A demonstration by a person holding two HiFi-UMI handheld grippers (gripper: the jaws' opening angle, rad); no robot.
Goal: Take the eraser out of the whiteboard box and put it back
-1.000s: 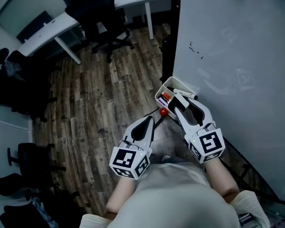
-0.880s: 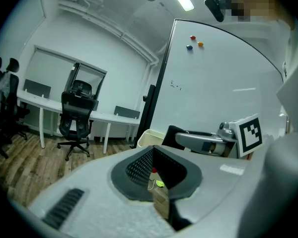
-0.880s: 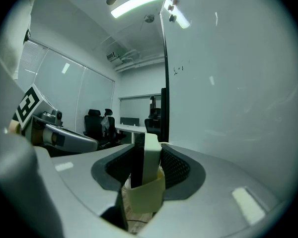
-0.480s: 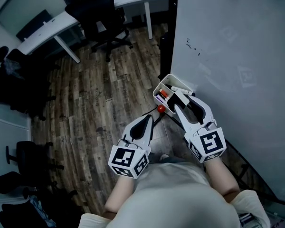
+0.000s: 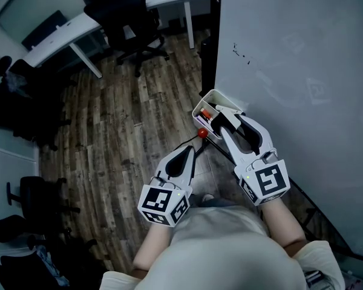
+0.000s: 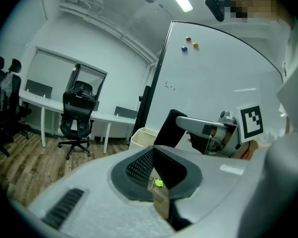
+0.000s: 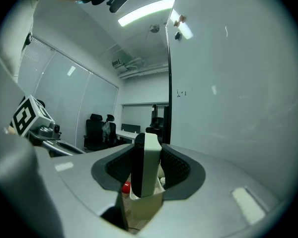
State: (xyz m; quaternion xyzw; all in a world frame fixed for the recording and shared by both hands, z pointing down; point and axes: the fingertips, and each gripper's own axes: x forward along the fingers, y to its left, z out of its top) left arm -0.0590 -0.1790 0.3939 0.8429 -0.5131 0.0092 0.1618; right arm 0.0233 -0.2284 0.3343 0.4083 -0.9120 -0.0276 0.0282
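Observation:
My right gripper (image 5: 221,117) is shut on the eraser (image 7: 150,165), a flat block with a white back and a black felt face, held upright between the pads. It hangs just above the cream whiteboard box (image 5: 199,108), whose wall (image 7: 143,206) shows right under the eraser in the right gripper view. The eraser (image 5: 224,123) shows in the head view too. A marker with a red cap (image 7: 125,187) lies in the box. My left gripper (image 5: 190,152) stays lower left of the box, jaws together and empty (image 6: 152,151).
The whiteboard (image 5: 302,71) fills the right side, its black frame edge (image 5: 215,35) beside the box. A red knob (image 5: 201,133) sits by the box. A black office chair (image 5: 130,23) and white desks (image 5: 66,38) stand on the wood floor behind.
My right gripper has lifted a little with the eraser, rising out of the box. The left gripper has kept still.

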